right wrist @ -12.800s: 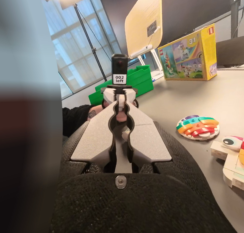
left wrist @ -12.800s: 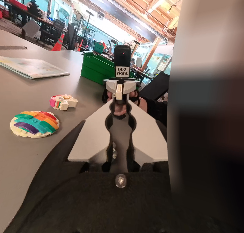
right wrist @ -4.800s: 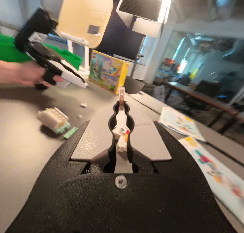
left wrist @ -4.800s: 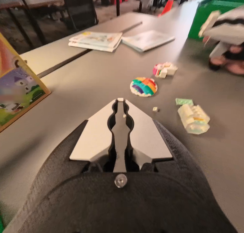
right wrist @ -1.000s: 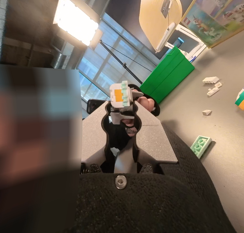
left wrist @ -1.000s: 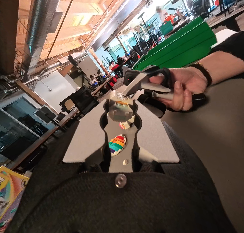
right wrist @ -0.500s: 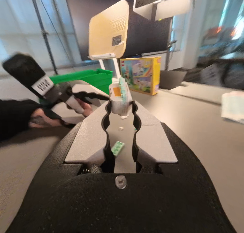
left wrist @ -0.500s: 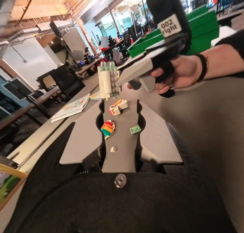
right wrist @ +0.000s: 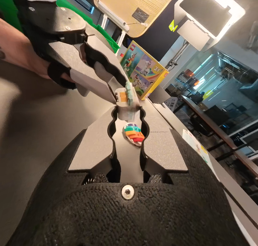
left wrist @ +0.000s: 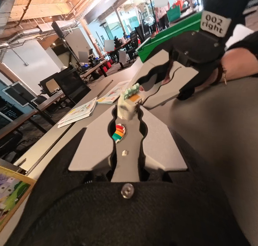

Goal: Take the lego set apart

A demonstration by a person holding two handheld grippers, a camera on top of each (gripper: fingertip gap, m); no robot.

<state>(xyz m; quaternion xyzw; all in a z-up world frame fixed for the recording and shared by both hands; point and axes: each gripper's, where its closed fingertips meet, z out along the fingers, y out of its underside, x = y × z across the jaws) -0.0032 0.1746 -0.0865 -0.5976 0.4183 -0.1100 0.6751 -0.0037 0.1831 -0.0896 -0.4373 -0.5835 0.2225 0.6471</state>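
Observation:
A white lego chunk [left wrist: 125, 111] with an orange tile and a mint green studded plate is held in the air between both grippers. My left gripper [left wrist: 127, 106] is shut on its lower white part. My right gripper [left wrist: 136, 94] reaches in from the upper right and meets the chunk at its mint plate end. In the right wrist view my right gripper [right wrist: 127, 108] is shut on the chunk [right wrist: 125, 114], and the left gripper [right wrist: 122, 92] comes from the upper left with its tips at the mint plate. A round rainbow lego disc [left wrist: 118, 133] [right wrist: 133, 133] lies on the grey table below.
A small white piece [left wrist: 124, 153] lies on the table [left wrist: 209, 127]. Instruction booklets [left wrist: 79, 112] [right wrist: 195, 144] lie near the table edge. A yellow lego box [right wrist: 142, 74] [left wrist: 8, 197] stands at the side, and a green bin [left wrist: 167, 44] [right wrist: 104, 34] at the back. Both grippers' tips are close together, under 4 cm apart. The round rainbow lego disc [right wrist: 133, 133] is about 10 cm from my right fingertips.
The two grippers have come together. My left gripper, open half a second ago, has closed on the white chunk that the right gripper holds. The chunk now sits lower, over the rainbow disc.

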